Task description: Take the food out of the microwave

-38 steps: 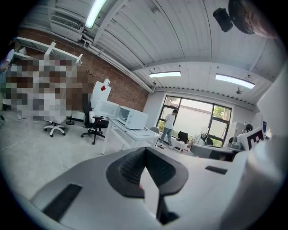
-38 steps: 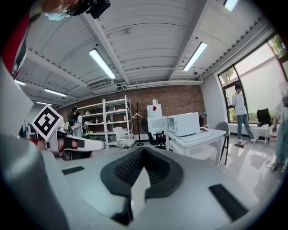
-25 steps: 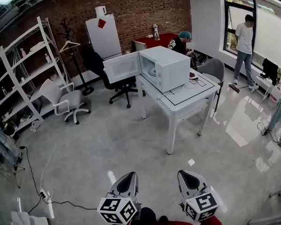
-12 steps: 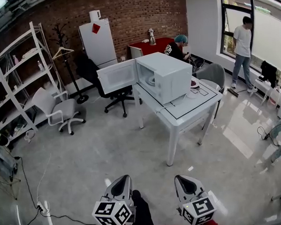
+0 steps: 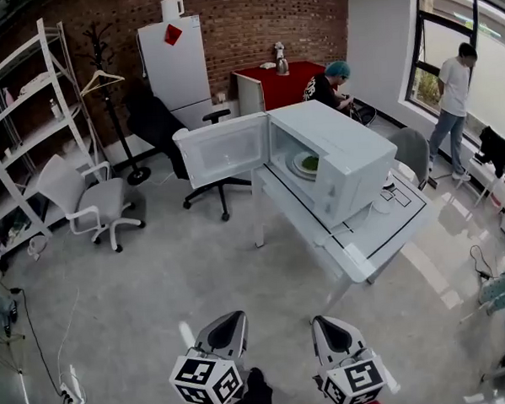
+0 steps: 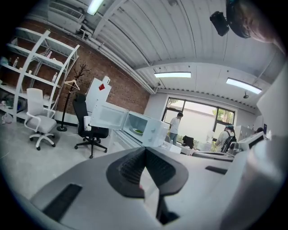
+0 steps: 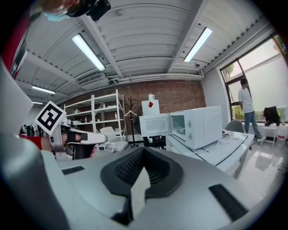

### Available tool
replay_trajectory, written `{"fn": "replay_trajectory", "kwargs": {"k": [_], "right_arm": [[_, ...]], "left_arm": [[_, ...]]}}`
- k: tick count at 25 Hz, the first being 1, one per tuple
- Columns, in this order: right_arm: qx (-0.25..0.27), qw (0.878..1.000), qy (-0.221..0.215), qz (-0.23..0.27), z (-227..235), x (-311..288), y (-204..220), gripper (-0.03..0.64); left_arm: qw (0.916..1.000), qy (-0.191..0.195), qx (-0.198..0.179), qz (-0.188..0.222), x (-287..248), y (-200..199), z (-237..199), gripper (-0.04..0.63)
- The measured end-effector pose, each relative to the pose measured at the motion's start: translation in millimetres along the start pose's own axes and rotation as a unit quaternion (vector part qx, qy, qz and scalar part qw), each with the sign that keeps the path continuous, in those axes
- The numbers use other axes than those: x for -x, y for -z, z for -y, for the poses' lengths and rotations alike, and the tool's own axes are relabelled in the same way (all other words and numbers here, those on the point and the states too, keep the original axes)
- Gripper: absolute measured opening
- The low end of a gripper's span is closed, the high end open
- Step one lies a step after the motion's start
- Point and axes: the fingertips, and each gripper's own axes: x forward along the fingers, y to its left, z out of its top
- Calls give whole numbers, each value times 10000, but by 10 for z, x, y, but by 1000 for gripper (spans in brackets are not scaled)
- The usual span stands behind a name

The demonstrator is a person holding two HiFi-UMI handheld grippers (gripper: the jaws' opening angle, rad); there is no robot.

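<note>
Well, head view: my left gripper (image 5: 228,323) and right gripper (image 5: 327,327) hang low, jaws pressed together and empty, well apart from the food (image 5: 306,163) inside the open microwave (image 5: 352,162); arriving closed, I might shove the food. Left gripper view: the food sits far ahead. Right gripper view: the swung-out door (image 7: 154,125) could get clipped.

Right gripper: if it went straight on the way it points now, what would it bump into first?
Probably the microwave's open door, after crossing bare floor. The right gripper aims just left of the table. Depth is hard to judge.
</note>
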Motion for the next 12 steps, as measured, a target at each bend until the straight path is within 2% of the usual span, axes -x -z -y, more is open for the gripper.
{"fn": "replay_trajectory", "kwargs": {"k": [5,12], "right_arm": [[9,9999,145,-48,51,-817,-244,14],[54,9993,371,-54,440,-1569,-436,14]], "left_arm": [[9999,121,-9,-36,-609,-366,-544,11],[9981,593,-100,-88,-1570,-643,-810,11]]}}
